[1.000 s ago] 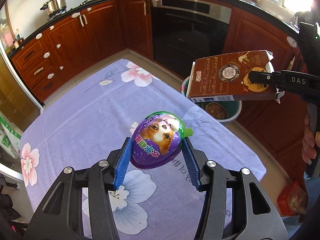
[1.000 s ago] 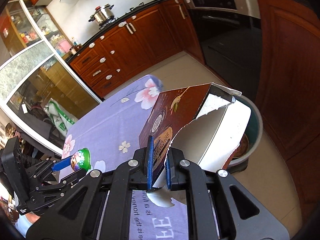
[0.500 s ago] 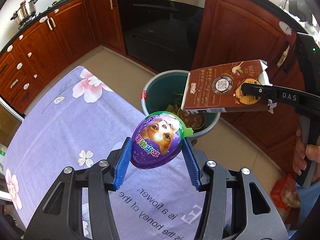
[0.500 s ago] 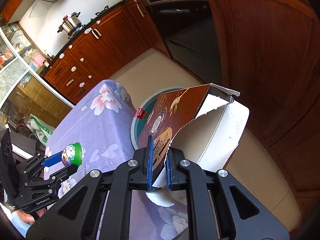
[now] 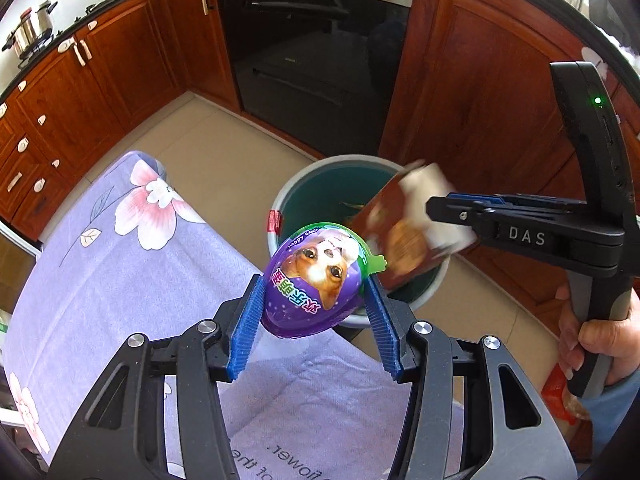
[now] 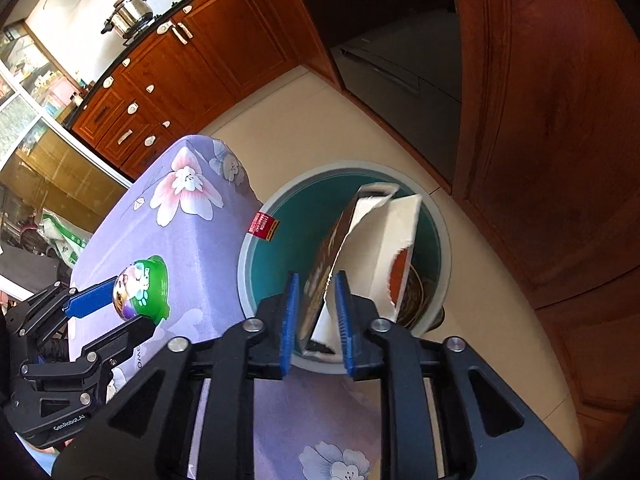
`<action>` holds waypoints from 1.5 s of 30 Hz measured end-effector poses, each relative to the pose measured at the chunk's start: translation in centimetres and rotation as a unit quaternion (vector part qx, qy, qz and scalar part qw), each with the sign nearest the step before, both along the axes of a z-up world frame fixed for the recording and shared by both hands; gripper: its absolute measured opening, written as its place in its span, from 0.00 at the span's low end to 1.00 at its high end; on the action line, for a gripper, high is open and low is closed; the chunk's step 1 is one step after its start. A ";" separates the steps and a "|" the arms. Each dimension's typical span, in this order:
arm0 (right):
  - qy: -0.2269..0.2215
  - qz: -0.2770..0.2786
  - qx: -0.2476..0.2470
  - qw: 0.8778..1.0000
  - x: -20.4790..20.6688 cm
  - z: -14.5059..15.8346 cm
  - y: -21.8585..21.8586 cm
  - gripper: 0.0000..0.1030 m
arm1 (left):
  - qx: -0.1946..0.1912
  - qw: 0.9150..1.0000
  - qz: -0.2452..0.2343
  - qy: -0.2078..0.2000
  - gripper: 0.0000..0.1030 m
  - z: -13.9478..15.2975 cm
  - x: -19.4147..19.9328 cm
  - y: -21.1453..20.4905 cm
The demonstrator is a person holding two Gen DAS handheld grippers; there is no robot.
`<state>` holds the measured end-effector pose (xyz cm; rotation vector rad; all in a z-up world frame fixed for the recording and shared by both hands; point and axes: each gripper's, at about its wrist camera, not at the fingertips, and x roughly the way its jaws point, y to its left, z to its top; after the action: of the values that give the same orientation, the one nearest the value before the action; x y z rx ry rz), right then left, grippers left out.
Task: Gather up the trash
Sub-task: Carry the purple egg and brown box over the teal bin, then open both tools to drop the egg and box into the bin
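Observation:
My left gripper [image 5: 316, 304] is shut on a purple egg-shaped toy package [image 5: 316, 284] with a puppy picture and a green rim, held above the table's edge; it also shows in the right wrist view [image 6: 140, 292]. My right gripper [image 6: 316, 312] is open above the teal trash bin [image 6: 280, 208]. The torn brown carton [image 6: 360, 248] is loose between its spread pads, tilted and blurred, dropping into the bin. In the left wrist view the carton [image 5: 404, 236] is over the bin [image 5: 296, 192] beside the right gripper [image 5: 448, 208].
The table wears a purple flowered cloth [image 5: 120, 264] and ends next to the bin. Wooden cabinets [image 5: 460, 92] and a black oven [image 5: 312, 48] stand behind the bin. Food scraps lie in the bin [image 6: 416, 292]. An orange bag [image 5: 560, 396] lies on the floor at the right.
My right gripper has opened and let go of the carton, which now tips down into the bin. Both grippers have moved closer over the bin. The left grip is unchanged.

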<state>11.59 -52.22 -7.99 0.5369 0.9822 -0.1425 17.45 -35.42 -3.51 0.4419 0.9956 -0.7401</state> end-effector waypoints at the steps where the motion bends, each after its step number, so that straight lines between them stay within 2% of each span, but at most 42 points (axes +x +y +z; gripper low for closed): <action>1: -0.003 -0.001 0.000 1.000 0.2 0.1 0.0 0.41 | -0.002 1.000 0.002 0.002 0.50 -0.1 0.3 0.0; 3: -0.007 -0.004 -0.002 1.000 0.5 0.2 0.1 0.50 | -0.004 1.000 0.004 0.005 0.50 -0.3 0.8 0.1; 5: -0.009 -0.010 -0.001 1.000 0.5 0.2 -0.1 0.66 | -0.004 1.000 0.005 0.009 0.50 -0.6 1.0 0.1; 11: 0.004 -0.032 0.006 0.999 -0.2 0.2 -0.8 0.84 | -0.004 1.000 0.000 0.019 0.50 -1.4 1.0 -0.4; 19: 0.018 -0.054 0.004 0.998 -1.3 0.4 -1.8 0.86 | -0.010 1.000 -0.015 0.014 0.51 -1.1 0.9 -2.6; 21: 0.016 -0.060 0.003 0.998 -1.6 0.6 -2.1 0.89 | -0.010 1.000 -0.019 0.011 0.51 -1.0 0.8 -3.2; 29: 0.009 -0.072 0.002 0.997 -2.4 1.1 -2.6 0.89 | -0.008 1.000 -0.028 -0.001 0.52 -1.0 0.7 -5.1; 32: 0.008 -0.072 0.001 0.997 -2.5 1.2 -2.6 0.89 | -0.009 1.000 -0.024 0.000 0.59 -1.0 0.9 -5.2; 34: 0.008 -0.070 0.000 0.998 -2.6 1.3 -2.4 0.89 | -0.011 1.000 -0.019 -0.005 0.68 -0.9 1.0 -5.1; 41: 0.007 -0.069 0.001 0.998 -2.5 1.3 -2.1 0.89 | -0.003 1.000 -0.008 -0.003 0.73 -1.1 1.4 -4.2; 45: 0.009 -0.066 0.002 0.998 -2.5 1.4 -2.0 0.89 | -0.007 1.000 0.006 0.004 0.85 -0.8 1.5 -3.7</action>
<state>9.08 -54.23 -6.61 0.6048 0.9656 -0.2632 19.00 -39.14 -4.29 0.4202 0.9993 -0.7388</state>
